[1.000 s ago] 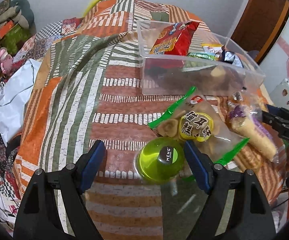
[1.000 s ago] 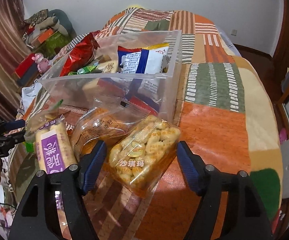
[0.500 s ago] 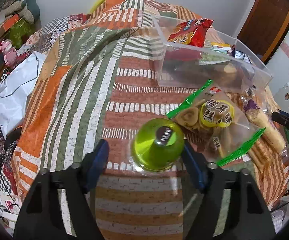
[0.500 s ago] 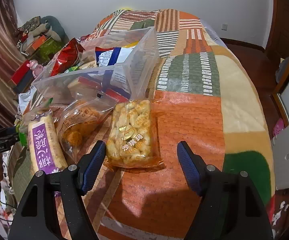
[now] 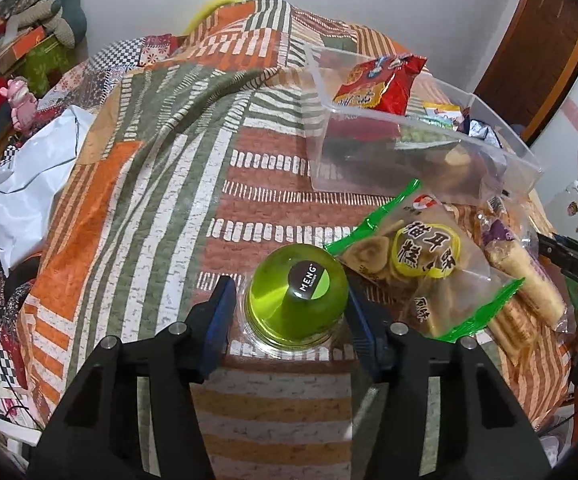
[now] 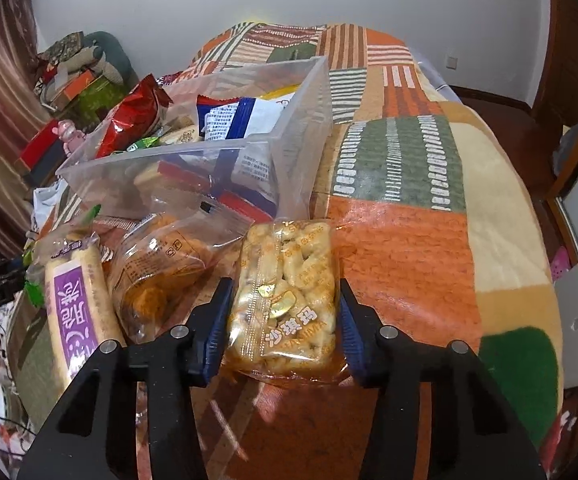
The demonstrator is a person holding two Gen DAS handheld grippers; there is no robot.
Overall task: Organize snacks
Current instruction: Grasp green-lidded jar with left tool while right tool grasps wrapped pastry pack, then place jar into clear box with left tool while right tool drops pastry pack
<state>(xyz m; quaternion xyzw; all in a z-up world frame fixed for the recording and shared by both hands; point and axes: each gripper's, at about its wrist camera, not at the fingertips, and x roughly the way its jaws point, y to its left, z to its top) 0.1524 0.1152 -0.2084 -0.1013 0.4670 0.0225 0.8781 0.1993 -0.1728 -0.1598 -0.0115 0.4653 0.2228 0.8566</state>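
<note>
Our left tool [image 5: 291, 320], closing, nearly grips the round green-lidded jar [image 5: 298, 294]; our right tool [image 6: 283, 322], closing, pinches the clear crinkly bag of golden puffed snacks [image 6: 285, 300], which might slip.

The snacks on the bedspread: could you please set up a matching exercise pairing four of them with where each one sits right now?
Things:
1. green-lidded jar
2. sachima pack
3. red chip bag
4. purple-label pack

Places:
A. inside the clear bin
B. between the fingers of the left gripper
C. on the bedspread, left of the right gripper
D. between the fingers of the right gripper

Pairs: 1-B, 2-D, 3-A, 4-C
</note>
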